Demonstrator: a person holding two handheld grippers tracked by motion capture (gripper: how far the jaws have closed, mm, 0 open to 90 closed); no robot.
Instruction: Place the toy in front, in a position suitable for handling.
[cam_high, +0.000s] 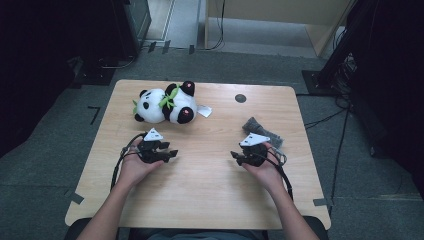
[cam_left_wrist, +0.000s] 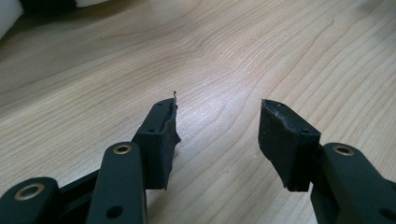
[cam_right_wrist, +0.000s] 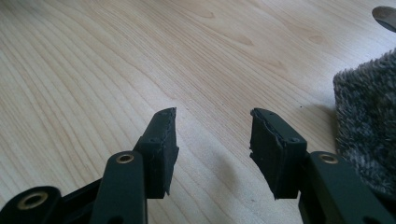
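A plush panda (cam_high: 166, 104) with a green leaf collar lies on its side at the far left of the wooden table (cam_high: 205, 185). My left gripper (cam_high: 170, 154) rests on the table in front of the panda, jaws open with bare wood between them (cam_left_wrist: 217, 116). A white edge of the panda (cam_left_wrist: 7, 18) shows in the left gripper view's top left corner. My right gripper (cam_high: 236, 157) sits at the right, open and empty (cam_right_wrist: 212, 119). A grey fuzzy cloth (cam_high: 261, 131) lies just behind and right of it, seen close at the right edge (cam_right_wrist: 366, 126).
A dark round grommet (cam_high: 240, 98) sits in the table's far side. A white tag (cam_high: 204, 110) lies by the panda. Tape marks the table corners. Cables and dark stands surround the table on the floor.
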